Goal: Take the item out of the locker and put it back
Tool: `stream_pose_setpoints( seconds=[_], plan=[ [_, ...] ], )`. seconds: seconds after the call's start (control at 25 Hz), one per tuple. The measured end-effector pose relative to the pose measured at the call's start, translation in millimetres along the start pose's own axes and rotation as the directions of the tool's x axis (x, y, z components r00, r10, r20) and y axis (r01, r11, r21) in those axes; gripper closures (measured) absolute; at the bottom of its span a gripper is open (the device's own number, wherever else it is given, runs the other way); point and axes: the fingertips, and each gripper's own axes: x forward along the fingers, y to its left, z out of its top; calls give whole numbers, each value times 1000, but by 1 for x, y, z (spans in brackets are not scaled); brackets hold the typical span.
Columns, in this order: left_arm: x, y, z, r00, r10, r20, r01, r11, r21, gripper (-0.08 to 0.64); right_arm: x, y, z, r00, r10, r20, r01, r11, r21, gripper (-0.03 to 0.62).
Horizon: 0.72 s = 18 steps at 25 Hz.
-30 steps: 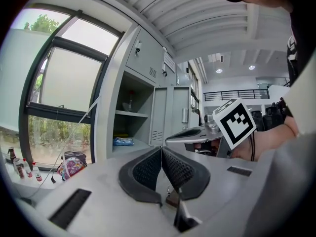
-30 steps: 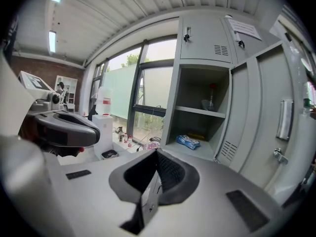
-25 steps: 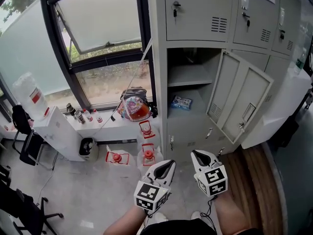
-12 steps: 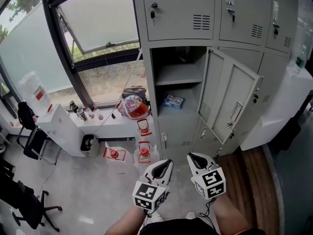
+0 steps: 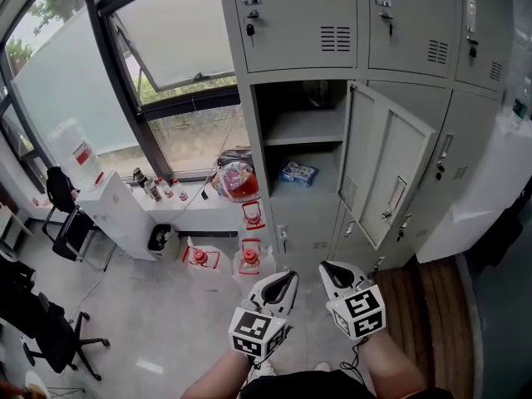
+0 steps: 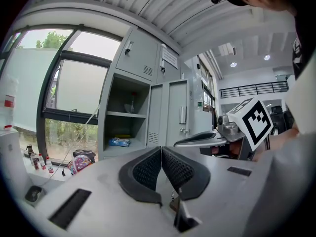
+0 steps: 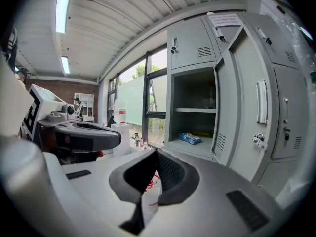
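From where I sit, the locker (image 5: 303,152) has its door (image 5: 386,173) swung open to the right. The item, a blue packet (image 5: 298,173), lies on the bottom of the open compartment under the inner shelf, towards the far side. Neither tool is anywhere near it. The left gripper (image 5: 287,278) and the right gripper (image 5: 331,268) hang side by side at the near edge of the head view, well short of the locker and pointing towards it. In their own views each pair of jaws is pressed together with nothing between the pads, so I'm carrying nothing. With the packet on its shelf and both tools empty, I judge that either the take-out hasn't started or the packet has already been returned. I can't tell which from this. If it hasn't started, the reach in, the grasp, the lift out and the return are all still to do. Against the frame from a second ago, the packet hasn't shifted on its shelf and the door hangs at the same angle. The locker now sits further left and slightly smaller in the head view. More of the window (image 5: 179,36) and of the lockers at the right shows, as though I'd backed off slightly, while the grippers keep their place and stay closed.
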Motion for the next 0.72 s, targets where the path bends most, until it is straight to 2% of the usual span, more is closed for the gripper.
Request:
stream_pose_setpoints(
  seconds=[0.72],
  plan=[
    [2, -19, 0, 1000, 26, 7, -26, 1000, 2, 543, -14, -5, -7, 999, 36, -3, -36, 999, -12, 540]
  ],
)
